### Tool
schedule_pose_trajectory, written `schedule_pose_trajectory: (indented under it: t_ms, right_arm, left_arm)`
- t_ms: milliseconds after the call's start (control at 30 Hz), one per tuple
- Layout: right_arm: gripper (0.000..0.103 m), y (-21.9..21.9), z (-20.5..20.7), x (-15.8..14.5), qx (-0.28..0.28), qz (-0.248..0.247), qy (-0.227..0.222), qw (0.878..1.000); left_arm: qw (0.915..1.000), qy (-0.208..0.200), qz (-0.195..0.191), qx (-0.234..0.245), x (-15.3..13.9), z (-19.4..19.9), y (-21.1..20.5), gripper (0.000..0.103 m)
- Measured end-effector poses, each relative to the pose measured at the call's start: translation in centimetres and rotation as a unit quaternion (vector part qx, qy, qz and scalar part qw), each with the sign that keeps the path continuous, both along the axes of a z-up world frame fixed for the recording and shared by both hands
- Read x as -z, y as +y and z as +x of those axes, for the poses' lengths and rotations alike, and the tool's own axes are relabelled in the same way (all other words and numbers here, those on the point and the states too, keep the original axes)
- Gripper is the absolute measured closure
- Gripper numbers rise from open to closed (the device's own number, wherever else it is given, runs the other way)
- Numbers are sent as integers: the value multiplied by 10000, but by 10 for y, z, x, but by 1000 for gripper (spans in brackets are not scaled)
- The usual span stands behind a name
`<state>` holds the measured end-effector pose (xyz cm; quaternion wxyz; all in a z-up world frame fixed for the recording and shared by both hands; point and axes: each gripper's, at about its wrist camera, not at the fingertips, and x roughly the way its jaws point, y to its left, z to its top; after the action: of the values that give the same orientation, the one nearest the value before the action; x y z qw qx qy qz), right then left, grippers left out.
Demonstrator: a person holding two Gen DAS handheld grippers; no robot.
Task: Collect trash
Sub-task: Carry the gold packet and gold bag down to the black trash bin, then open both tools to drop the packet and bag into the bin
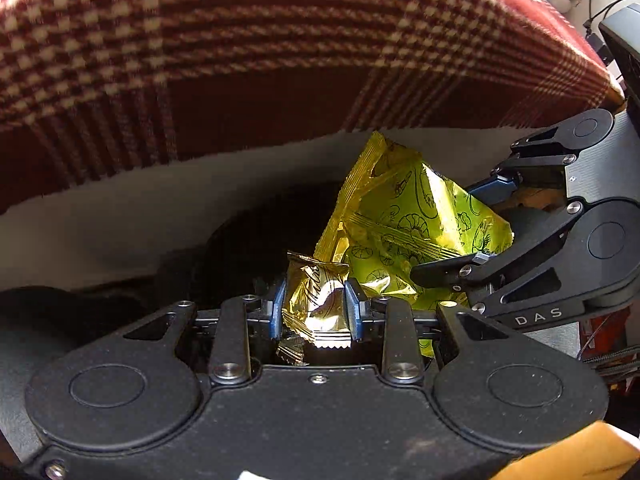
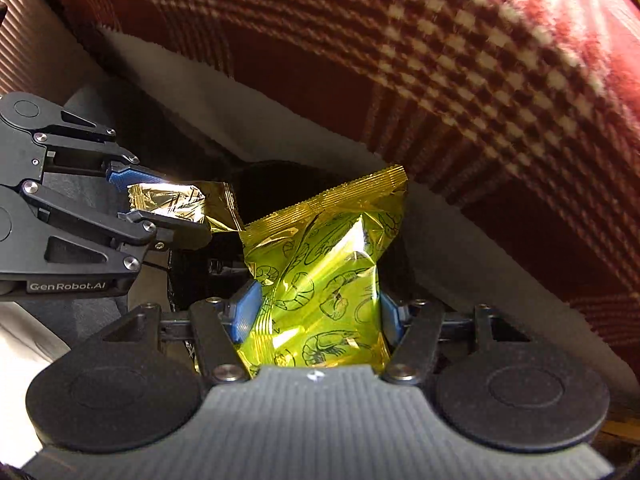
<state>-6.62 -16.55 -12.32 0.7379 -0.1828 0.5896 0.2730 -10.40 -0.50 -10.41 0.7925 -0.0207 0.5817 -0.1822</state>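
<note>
Two grippers, each clamping a wrapper.
Left gripper (image 1: pixel 316 310) pinches narrowly a gold wrapper (image 1: pixel 318 300); right gripper (image 2: pixel 316 312), half-wide, grips a green bag (image 2: pixel 320 280).

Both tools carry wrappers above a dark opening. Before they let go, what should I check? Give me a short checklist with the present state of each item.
1. Left tool grips the small gold wrapper: ok, pads press both sides.
2. Right tool grips the yellow-green shrimp-print bag: ok.
3. The two wrappers stay apart: cannot tell; in the left wrist view they overlap.
4. Dark opening lies under both wrappers: ok, it shows behind them in both views.
5. Opening is a trash bin: cannot tell, too dark.
6. Red plaid fabric stays clear of the tools: ok, it hangs beyond them.
</note>
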Motion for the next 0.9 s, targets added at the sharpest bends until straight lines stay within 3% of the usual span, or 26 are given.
schedule_pose_trajectory:
  t_ms: [233, 900]
  right_arm:
    - [34, 11, 10, 28, 0, -153, 327, 9993]
    - [30, 7, 30, 49, 356, -65, 605, 9975]
  left_arm:
    - [9987, 447, 224, -93, 32, 14, -3, 75]
    - [9962, 745, 451, -85, 63, 25, -15, 74]
